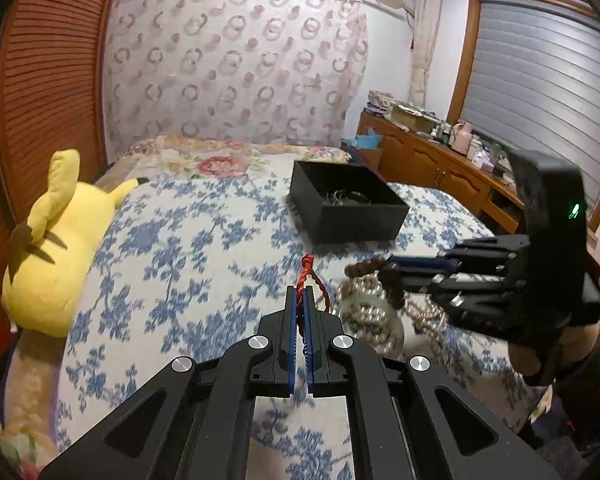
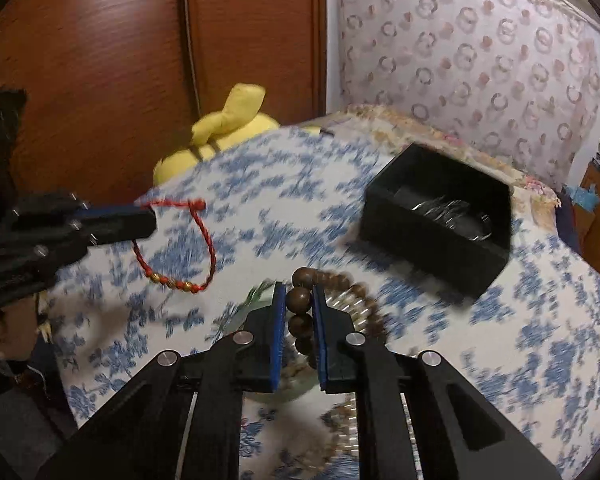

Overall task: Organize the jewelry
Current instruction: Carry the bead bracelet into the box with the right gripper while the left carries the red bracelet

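Note:
My left gripper is shut on a red braided cord bracelet; in the right wrist view that bracelet hangs in a loop from the left gripper, with gold beads at the bottom. My right gripper is shut on a brown wooden bead bracelet, its pads pressing the beads. The left wrist view shows the right gripper holding those brown beads above a heap of pale pearl strands. An open black box with metal jewelry inside sits further back on the bed.
The bed has a blue floral cover. A yellow plush toy lies at its left edge beside a wooden wardrobe. A wooden sideboard crowded with small items stands right of the bed. A person's hand holds the right gripper.

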